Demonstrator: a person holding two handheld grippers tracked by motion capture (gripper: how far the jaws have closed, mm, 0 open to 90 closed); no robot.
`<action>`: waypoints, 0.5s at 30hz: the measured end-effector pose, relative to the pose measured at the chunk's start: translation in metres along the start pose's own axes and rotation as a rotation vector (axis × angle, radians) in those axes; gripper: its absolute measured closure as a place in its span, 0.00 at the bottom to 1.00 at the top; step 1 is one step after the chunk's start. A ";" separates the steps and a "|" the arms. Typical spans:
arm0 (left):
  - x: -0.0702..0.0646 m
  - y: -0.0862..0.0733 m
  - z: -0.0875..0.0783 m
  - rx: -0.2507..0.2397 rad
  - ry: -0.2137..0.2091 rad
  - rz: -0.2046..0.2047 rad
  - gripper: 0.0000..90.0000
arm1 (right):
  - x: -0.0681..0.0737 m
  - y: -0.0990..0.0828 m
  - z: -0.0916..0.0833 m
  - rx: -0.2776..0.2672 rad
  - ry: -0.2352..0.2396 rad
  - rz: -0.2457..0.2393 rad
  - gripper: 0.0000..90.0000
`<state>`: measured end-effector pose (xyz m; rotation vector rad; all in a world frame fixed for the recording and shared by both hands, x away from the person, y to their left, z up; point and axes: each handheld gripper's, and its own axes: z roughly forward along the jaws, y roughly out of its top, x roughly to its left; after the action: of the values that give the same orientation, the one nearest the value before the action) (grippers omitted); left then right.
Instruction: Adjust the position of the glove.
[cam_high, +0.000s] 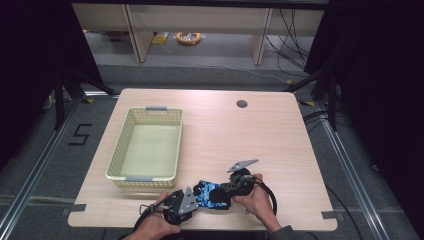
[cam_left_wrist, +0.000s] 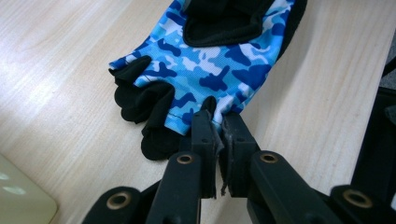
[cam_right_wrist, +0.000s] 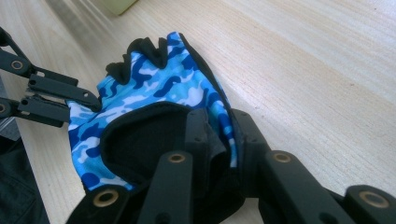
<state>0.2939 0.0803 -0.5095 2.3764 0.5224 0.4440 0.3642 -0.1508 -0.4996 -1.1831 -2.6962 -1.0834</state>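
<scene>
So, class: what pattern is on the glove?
Blue, white and navy camouflage with black trim on the glove, clearest in the left gripper view.

A light wood-grain counter (cam_high: 280, 145) with rounded corners stands on grey carpeted floor (cam_high: 200, 75), a round cable hole (cam_high: 242, 104) near its far edge. Metal rails (cam_high: 37, 165) run along the floor on both sides, and a black "5" (cam_high: 80, 135) is marked on the left. Black curtains (cam_high: 380, 75) close off both sides, leaving the edges dark. Beyond the counter stand pale wooden furniture legs (cam_high: 137, 40), with a coil of yellow cable (cam_high: 189, 37) on the floor between them and black cables (cam_high: 292, 40) trailing at right. Light falls evenly from above.
</scene>
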 end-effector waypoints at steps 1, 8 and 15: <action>0.001 0.000 0.000 -0.005 -0.005 -0.001 0.94 | 0.001 -0.001 -0.001 -0.005 -0.003 0.004 0.89; 0.002 0.004 -0.007 -0.048 -0.002 -0.012 0.95 | 0.003 -0.001 -0.004 -0.022 0.001 -0.009 0.90; 0.004 0.007 -0.018 -0.091 -0.004 -0.029 0.95 | 0.010 0.002 -0.012 -0.052 0.006 -0.046 0.90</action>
<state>0.2913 0.0862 -0.4911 2.2798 0.5237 0.4403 0.3553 -0.1500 -0.4864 -1.1284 -2.7200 -1.1672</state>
